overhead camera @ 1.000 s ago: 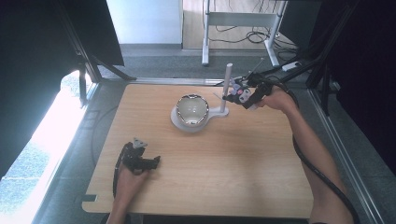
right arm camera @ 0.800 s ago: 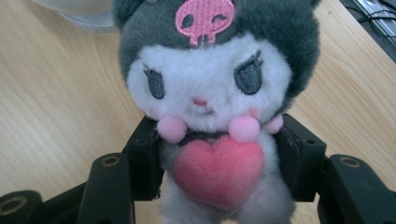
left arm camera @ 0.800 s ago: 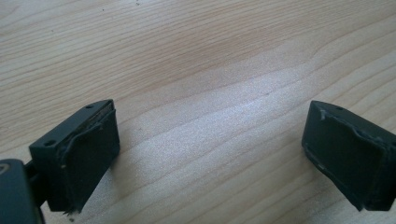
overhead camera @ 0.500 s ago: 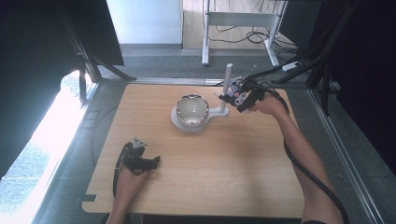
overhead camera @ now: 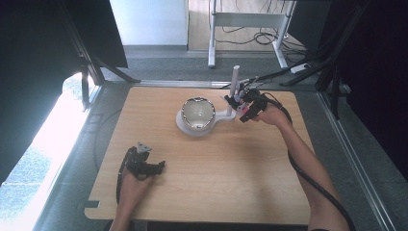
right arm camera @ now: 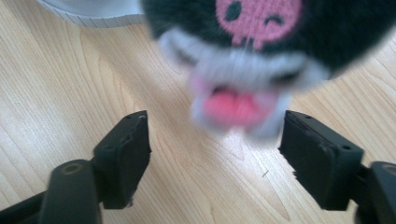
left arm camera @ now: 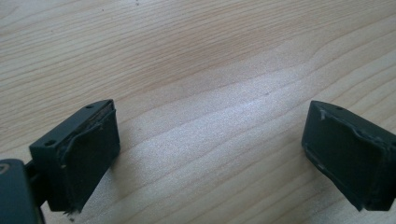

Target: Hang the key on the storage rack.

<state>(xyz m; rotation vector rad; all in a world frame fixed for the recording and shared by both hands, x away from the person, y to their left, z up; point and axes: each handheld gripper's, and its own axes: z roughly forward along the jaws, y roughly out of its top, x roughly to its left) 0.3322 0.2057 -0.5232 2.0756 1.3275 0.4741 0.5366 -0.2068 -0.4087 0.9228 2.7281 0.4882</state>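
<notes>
The plush toy (right arm camera: pixel 243 60), black with a pink face patch, lies on the table (overhead camera: pixel 231 168) just right of the white stand (overhead camera: pixel 222 115) that carries the shiny bowl (overhead camera: pixel 197 111). The right gripper (right arm camera: pixel 215 154) has just been opening its jaws; the toy sits blurred just beyond their tips, no longer pinched. The left gripper (left arm camera: pixel 210 154), well apart from the stand near the front edge, is spread wide over bare wood.

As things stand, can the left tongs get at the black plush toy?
Probably not without a long reach: the left tongs sit open at the near left of the table, while the plush toy lies far right, just ahead of the open right tongs.
</notes>
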